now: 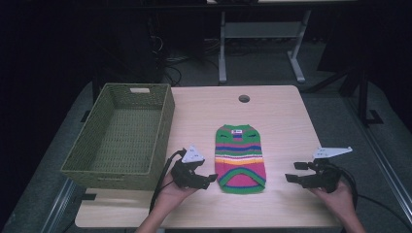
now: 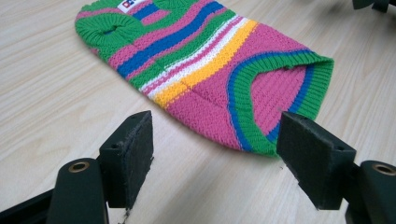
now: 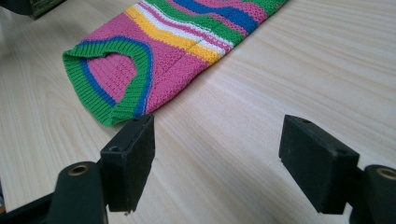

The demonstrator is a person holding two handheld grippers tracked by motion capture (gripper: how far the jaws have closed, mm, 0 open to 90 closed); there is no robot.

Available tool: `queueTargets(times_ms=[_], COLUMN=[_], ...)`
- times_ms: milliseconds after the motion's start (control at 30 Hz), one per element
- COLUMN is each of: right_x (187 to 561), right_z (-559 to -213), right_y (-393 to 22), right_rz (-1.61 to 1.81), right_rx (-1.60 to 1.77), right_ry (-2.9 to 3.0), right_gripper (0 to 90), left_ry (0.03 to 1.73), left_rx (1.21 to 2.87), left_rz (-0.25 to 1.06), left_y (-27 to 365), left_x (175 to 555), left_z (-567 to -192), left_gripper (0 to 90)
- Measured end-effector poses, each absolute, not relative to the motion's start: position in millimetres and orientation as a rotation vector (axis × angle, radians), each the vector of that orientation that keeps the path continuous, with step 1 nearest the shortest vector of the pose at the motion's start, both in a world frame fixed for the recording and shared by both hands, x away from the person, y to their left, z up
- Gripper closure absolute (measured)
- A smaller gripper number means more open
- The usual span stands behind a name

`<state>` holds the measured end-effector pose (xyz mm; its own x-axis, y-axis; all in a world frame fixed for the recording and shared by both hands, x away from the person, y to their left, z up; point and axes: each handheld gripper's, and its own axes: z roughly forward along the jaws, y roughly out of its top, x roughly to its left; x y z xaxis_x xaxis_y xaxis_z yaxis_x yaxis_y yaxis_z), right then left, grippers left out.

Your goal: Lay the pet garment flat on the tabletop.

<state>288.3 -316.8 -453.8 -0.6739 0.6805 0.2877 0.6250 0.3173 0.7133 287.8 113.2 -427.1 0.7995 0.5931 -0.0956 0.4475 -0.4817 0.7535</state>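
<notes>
A small knitted sweater [image 1: 240, 158] with green, pink, blue, yellow and white stripes lies flat in the middle of the wooden table [image 1: 277, 111], its green hem toward the front edge. My left gripper [image 1: 211, 177] is just left of the hem, open and empty; in the left gripper view the sweater [image 2: 210, 60] lies right ahead of the jaws. My right gripper [image 1: 292, 171] stands open to the right of the sweater, a short gap away. In the right gripper view the hem [image 3: 116, 79] sits ahead and left of the jaws, with bare wood between them.
A green woven basket [image 1: 124, 133] stands empty at the table's left side, next to my left hand. A round cable hole [image 1: 244, 99] is in the table's far middle. A metal table frame [image 1: 262, 34] stands on the floor behind.
</notes>
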Motion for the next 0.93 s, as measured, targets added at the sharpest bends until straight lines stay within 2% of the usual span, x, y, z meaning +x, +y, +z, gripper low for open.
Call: queueTargets(times_ms=[667,933], right_x=[256.9,241.2], right_z=[-458.5,-463.8], right_y=[-338.1,-338.9], right_rz=[1.283,1.293], right_rx=[1.265,1.251], right_ry=[2.436,2.396], right_gripper=[25.8,25.4], left_ry=[0.799,0.771], left_rx=[2.140,2.146], left_rz=[0.249,0.301], left_y=[135.3,138.2], left_x=[260.6,244.9], left_z=[-438.6,-441.7], left_gripper=[26.9,26.8])
